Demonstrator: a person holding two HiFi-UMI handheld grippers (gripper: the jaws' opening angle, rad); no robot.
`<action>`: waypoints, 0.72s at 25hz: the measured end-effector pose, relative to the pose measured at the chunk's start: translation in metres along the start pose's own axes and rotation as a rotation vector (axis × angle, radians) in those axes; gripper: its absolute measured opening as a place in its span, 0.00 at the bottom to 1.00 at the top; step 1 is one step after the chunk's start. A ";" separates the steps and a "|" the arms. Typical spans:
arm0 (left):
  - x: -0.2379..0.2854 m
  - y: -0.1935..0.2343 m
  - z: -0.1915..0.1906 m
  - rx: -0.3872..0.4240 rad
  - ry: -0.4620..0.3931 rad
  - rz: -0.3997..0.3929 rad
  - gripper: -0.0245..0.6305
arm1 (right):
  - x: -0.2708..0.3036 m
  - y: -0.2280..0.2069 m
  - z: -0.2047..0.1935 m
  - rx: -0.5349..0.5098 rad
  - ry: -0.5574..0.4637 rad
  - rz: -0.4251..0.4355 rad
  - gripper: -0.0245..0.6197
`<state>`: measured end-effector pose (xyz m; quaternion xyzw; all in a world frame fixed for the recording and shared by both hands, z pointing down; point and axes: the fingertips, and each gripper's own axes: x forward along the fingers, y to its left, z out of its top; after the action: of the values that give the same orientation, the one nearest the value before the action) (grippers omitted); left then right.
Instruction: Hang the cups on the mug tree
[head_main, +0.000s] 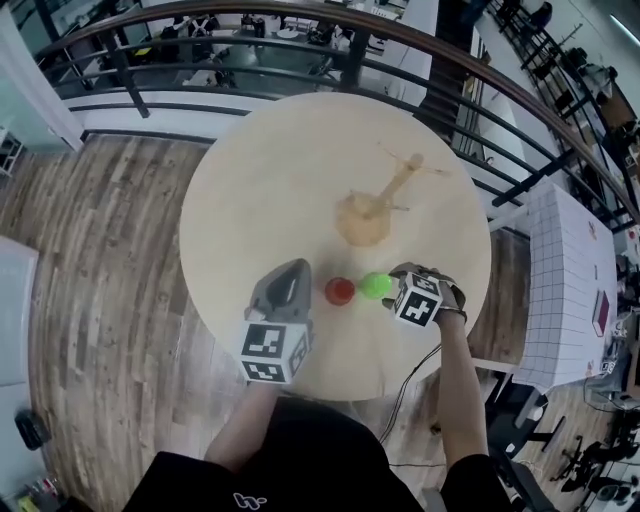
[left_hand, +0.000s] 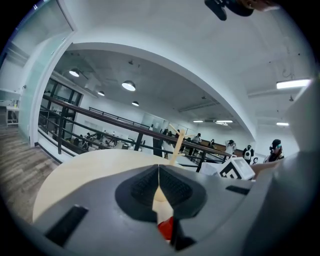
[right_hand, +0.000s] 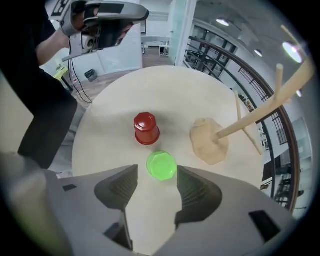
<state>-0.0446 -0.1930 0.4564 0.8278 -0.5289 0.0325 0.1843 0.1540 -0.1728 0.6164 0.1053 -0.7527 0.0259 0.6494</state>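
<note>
A red cup (head_main: 340, 291) and a green cup (head_main: 376, 285) stand side by side on the round wooden table (head_main: 280, 180), near its front. Both seem to be bottom up. Behind them the wooden mug tree (head_main: 385, 205) stands bare. My right gripper (right_hand: 156, 185) is open just above the green cup (right_hand: 161, 165), which shows between its fingertips without touching them. The red cup (right_hand: 146, 128) is a little beyond. My left gripper (head_main: 295, 268) is shut and empty, left of the red cup, a sliver of which (left_hand: 166, 229) shows under its jaws.
A dark railing (head_main: 300, 60) curves round the table's far side, with a lower floor beyond it. A white gridded table (head_main: 565, 290) stands to the right. The mug tree's pegs (right_hand: 280, 82) lean out over the table in the right gripper view.
</note>
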 end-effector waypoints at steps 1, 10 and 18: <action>0.000 0.003 -0.001 -0.005 0.002 0.005 0.06 | 0.005 -0.002 -0.001 -0.017 0.011 -0.004 0.43; 0.004 0.016 -0.012 -0.032 0.028 0.029 0.06 | 0.031 -0.012 0.004 -0.199 0.067 -0.026 0.44; -0.001 0.018 -0.015 -0.042 0.028 0.043 0.06 | 0.044 -0.007 -0.001 -0.201 0.076 -0.007 0.44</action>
<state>-0.0584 -0.1935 0.4751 0.8116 -0.5445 0.0372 0.2082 0.1501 -0.1848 0.6589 0.0413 -0.7259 -0.0479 0.6849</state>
